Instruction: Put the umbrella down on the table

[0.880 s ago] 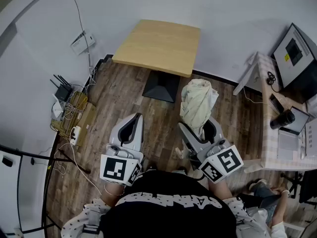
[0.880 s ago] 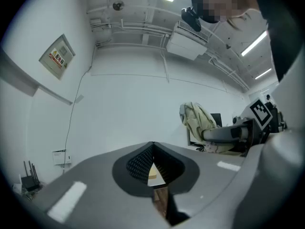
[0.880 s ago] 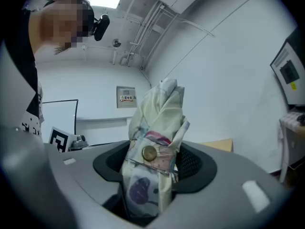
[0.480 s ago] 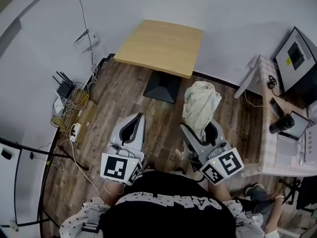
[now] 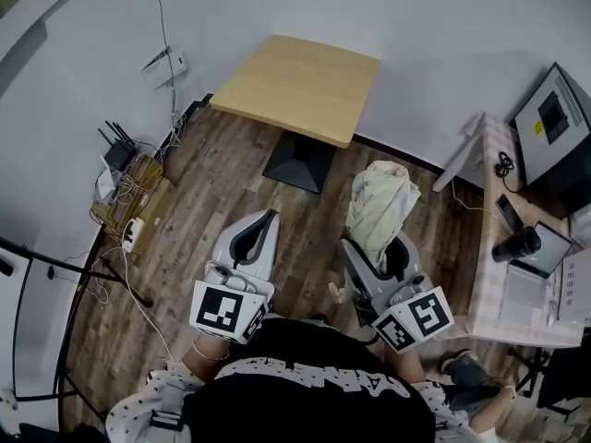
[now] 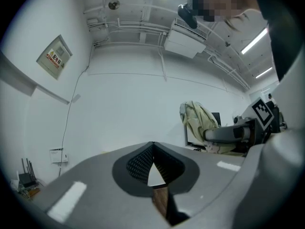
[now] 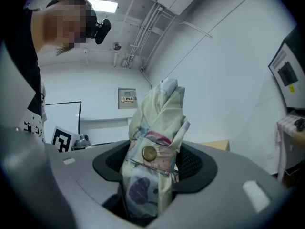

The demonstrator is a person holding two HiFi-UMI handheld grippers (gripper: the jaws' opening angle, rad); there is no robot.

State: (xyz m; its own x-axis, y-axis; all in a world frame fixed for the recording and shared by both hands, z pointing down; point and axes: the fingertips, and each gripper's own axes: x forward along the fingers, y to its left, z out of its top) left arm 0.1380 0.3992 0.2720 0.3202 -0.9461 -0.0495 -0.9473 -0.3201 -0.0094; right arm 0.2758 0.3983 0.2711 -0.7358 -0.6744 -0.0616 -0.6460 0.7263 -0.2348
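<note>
Pale walls and a plank floor (image 5: 212, 183) frame a square wooden surface (image 5: 295, 81) on a black pedestal (image 5: 297, 162), its top bare. Short of it, a person in a black shirt (image 5: 314, 386) holds two tongs side by side over the floor, both aimed toward that surface.

The right tongs (image 5: 380, 245) are clamped on the folded umbrella (image 5: 379, 201) — cream fabric with a flower print, bound by a strap with a brass snap (image 7: 149, 153). In the right gripper view the bundle fills the gap between the jaws, which press on its lower part, and its crumpled top rises well clear of them. The umbrella is held in the air, apart from the surface and touching nothing but the tongs.

The left tongs (image 5: 267, 218) carry nothing — their jaw tips meet in the left gripper view, leaving only a small triangular gap behind them.

At the left wall a router (image 5: 118, 150) sits among cables; at the far right a monitor (image 5: 554, 118) stands on a second, cloth-covered surface (image 5: 489, 210).
</note>
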